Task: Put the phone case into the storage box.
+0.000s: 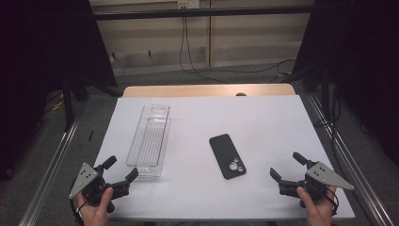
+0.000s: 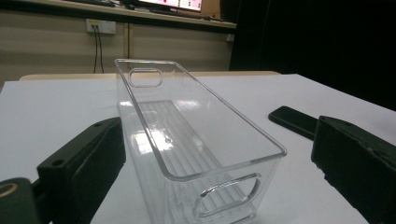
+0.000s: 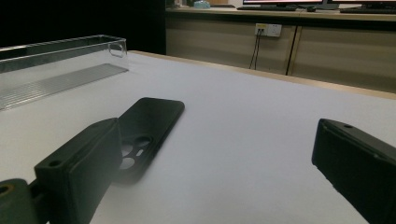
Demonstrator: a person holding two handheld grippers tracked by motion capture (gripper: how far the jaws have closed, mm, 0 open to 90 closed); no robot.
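A white surface [image 1: 263, 113] carries two things: a long clear plastic bin [image 1: 149, 140] on the left half, lying lengthwise away from the person, and a black phone case [image 1: 227, 156] nearer the middle, face down with its camera cut-outs at the near end and turned a little off square. The two are well apart, with bare white between them. At the near left corner a hand [image 1: 94, 212] holds the left gripper [image 1: 120, 170] low over the surface, its jaws spread wide and holding nothing; it sits just short of the bin's near end, and from the left gripper view the bin [image 2: 196, 140] stands between the two black jaws, its ribbed floor and oval handle slots plain to see, with the phone case [image 2: 294, 121] off to the right beyond it. At the near right corner the other hand [image 1: 316, 207] holds the right gripper [image 1: 287, 165], equally wide open and empty, pointed toward the middle of the surface. In the right gripper view the phone case [image 3: 149, 126] lies near and just beyond the left jaw, partly hidden behind it, and the bin [image 3: 60, 70] sits farther off at the left.
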